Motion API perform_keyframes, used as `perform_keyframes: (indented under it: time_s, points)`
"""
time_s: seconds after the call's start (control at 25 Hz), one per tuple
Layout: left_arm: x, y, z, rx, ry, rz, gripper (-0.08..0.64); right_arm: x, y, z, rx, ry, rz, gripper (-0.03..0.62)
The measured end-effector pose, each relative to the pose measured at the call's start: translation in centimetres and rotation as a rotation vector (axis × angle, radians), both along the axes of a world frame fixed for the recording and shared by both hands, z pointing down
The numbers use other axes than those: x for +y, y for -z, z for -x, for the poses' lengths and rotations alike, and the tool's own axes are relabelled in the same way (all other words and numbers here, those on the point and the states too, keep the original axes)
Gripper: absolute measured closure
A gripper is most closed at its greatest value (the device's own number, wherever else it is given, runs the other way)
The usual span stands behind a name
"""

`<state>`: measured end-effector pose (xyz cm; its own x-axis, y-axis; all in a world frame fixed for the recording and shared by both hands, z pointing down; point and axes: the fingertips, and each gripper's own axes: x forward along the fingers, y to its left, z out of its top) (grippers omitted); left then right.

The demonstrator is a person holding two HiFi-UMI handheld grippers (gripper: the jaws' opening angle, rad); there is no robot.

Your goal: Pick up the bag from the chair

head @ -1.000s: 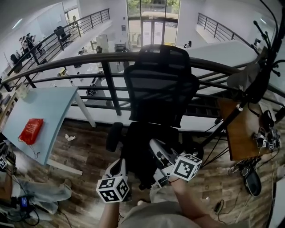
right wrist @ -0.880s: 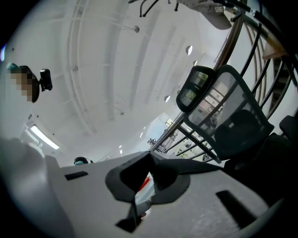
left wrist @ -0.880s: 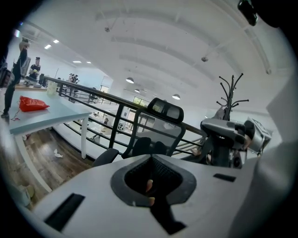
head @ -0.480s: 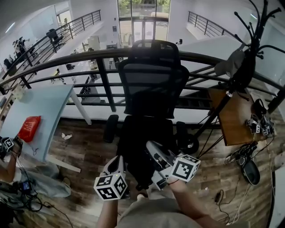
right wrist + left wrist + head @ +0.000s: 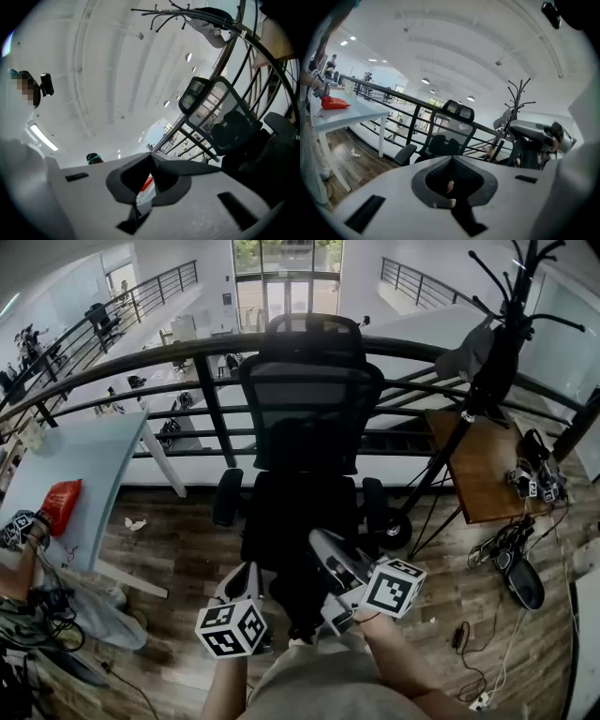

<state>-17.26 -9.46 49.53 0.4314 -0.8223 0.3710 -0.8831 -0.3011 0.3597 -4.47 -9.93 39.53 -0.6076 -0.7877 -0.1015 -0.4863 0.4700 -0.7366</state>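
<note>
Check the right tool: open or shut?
Shut. The right tool shows its jaws meeting at the tips in the right gripper view.

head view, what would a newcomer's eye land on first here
The black office chair fills the centre, in front of the dark railing. Below it, the left gripper and right gripper, with their black-and-white marker cubes, point toward its seat. A red packet stands out on the pale table at left.

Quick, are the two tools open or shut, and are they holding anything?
Left tool: closed, holding nothing.
Right tool: closed, holding nothing.
</note>
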Motion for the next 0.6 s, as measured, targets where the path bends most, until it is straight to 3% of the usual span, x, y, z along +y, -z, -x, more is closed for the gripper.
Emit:
perform_keyframes:
  time_s: [0.6]
  points:
    - [1.5, -0.4, -0.3, 0.005, -0.030, 0.004, 0.557, 2.9, -0.9, -0.5, 0.001, -0.014, 0.030, 0.592]
